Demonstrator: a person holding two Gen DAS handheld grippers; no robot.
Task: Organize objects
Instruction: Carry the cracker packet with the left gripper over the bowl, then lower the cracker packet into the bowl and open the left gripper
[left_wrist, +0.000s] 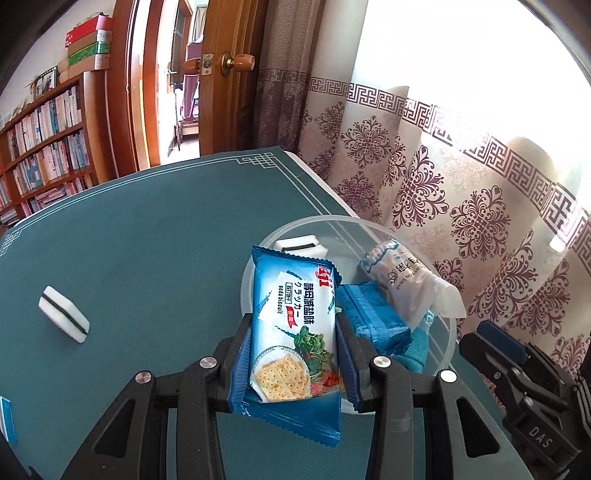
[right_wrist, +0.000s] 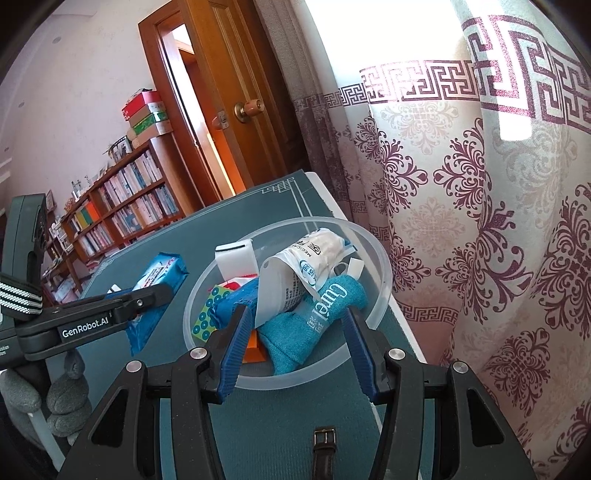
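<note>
A blue packet of soda biscuits sits clamped between the jaws of the left gripper, held upright at the near rim of a clear plastic bowl on a teal table mat. The blue pads press on both long sides of the packet, whose cracker picture faces the left wrist camera. Inside the bowl lie a second blue packet, a translucent pouch of medical cotton, a teal cloth bag printed with white letters, a white sponge block with a dark stripe and a card dotted with green rings. From the right wrist camera, the right gripper hovers at the bowl's near edge with its jaws apart and nothing pinched between them; the teal bag and the pouch lie beyond its fingertips, and whether the blue pads touch the bag cannot be told. The same view shows the left gripper from the side, carrying the biscuit packet just left of the bowl. A second white striped block rests alone on the mat, well apart from the bowl. A patterned curtain hangs beside the table, with a wooden door and a bookshelf behind.
</note>
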